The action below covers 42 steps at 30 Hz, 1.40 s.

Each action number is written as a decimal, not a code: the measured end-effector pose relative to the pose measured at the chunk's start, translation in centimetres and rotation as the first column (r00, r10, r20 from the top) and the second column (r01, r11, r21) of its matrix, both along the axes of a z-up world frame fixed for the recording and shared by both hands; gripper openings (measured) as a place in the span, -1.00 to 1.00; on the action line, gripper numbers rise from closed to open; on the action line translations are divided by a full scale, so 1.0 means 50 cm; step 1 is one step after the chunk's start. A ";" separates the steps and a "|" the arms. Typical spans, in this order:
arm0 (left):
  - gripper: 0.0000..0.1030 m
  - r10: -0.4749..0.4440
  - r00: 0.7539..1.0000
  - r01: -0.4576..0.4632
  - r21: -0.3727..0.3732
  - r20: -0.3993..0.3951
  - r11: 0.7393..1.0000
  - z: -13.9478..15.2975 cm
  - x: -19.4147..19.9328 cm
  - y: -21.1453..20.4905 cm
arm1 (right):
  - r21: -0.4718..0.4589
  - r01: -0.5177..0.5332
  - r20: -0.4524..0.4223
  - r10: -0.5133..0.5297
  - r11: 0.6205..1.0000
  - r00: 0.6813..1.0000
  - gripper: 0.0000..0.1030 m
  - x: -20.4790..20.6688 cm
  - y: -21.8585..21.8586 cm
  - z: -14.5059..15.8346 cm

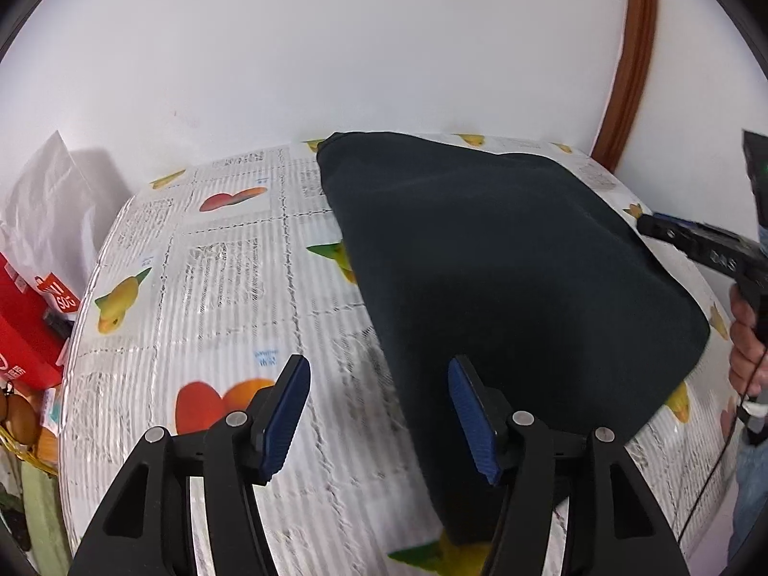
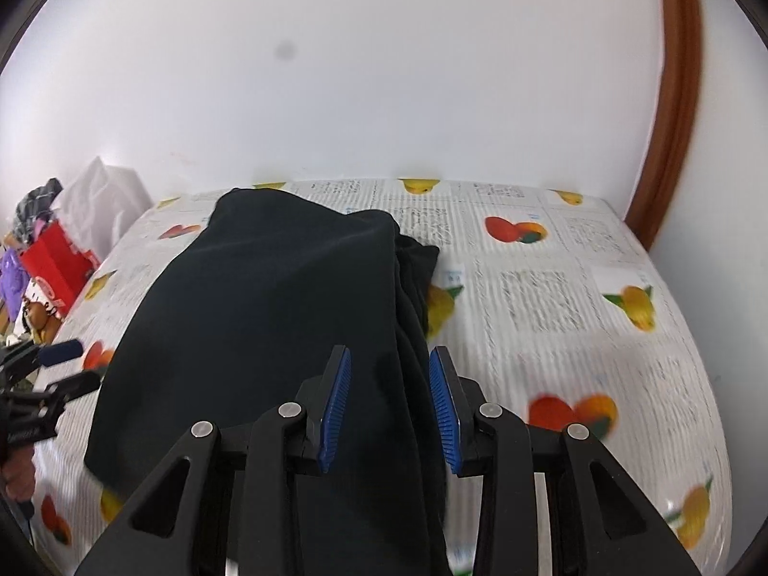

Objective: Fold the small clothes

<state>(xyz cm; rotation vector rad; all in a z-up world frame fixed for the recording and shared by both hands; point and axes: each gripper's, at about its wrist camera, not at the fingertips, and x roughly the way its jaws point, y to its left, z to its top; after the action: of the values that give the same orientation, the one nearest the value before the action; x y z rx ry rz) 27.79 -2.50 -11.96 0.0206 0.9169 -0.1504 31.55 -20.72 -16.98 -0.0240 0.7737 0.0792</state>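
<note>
A dark folded garment [image 1: 504,264] lies flat on a table covered by a fruit-and-newsprint cloth [image 1: 216,264]. My left gripper [image 1: 378,362] is open over the garment's near left edge; its right finger [image 1: 473,413] hangs above the fabric and its left one above bare tablecloth. In the right wrist view the garment [image 2: 269,307] shows a layered, bunched fold along its right side. My right gripper [image 2: 390,353] stands open just above that fold, and the pads do not press on it. Each gripper appears at the other view's edge: the right gripper [image 1: 645,226], the left gripper [image 2: 72,368].
A white wall rises right behind the table. A brown wooden frame [image 2: 672,144] runs up at the right. Off the table's left edge sit a red box [image 1: 24,326], a white bag [image 1: 53,201] and assorted clutter. A person's hand [image 1: 744,350] holds the right gripper's handle.
</note>
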 end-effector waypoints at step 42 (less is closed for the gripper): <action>0.45 0.009 0.998 -0.006 -0.050 0.057 0.999 0.072 -0.044 -0.010 | -0.100 0.114 -0.034 -0.118 0.988 0.992 -0.14 -0.047 0.006 0.039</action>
<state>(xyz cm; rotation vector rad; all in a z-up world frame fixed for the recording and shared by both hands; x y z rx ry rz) 25.61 -3.02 -8.38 -0.0248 0.8561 -0.1652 29.20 -20.41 -15.03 -0.0702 0.8164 -0.0693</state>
